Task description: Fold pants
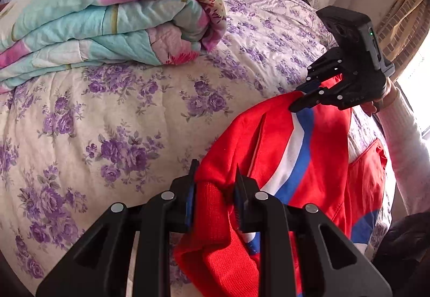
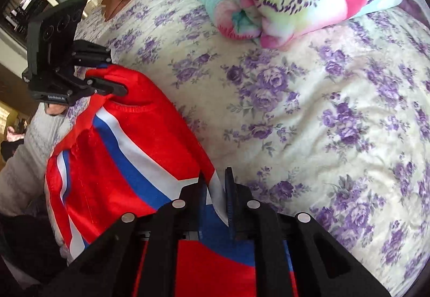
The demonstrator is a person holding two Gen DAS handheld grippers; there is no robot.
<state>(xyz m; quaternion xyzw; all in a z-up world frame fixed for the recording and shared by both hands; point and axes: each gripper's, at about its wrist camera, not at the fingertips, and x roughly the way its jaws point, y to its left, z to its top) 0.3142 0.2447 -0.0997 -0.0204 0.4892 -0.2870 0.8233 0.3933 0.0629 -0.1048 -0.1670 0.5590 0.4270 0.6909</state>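
A: What fills the scene around the work?

B: A bed (image 1: 150, 108) under a cream quilted cover printed with purple roses, soft and puckered. At 11 o'clock in the left wrist view a folded comforter (image 1: 107, 17) lies on it: teal and pink, thick, rounded at the fold. It sits well apart from the work.

A: And the garment?

B: Red track pants (image 1: 317, 151) with a white and blue stripe, smooth knit with a ribbed band, hang over the bed's near edge at 4 o'clock, held up by both tongs.

A: The tongs?

B: The left gripper (image 1: 215, 197) is clenched on the ribbed red band. The right gripper (image 2: 215, 194) grasps the striped edge between its pads. In the left wrist view it pinches a red corner at 2 o'clock.

A: Anything in the way?

B: Only the pants' own drape between the two tongs.
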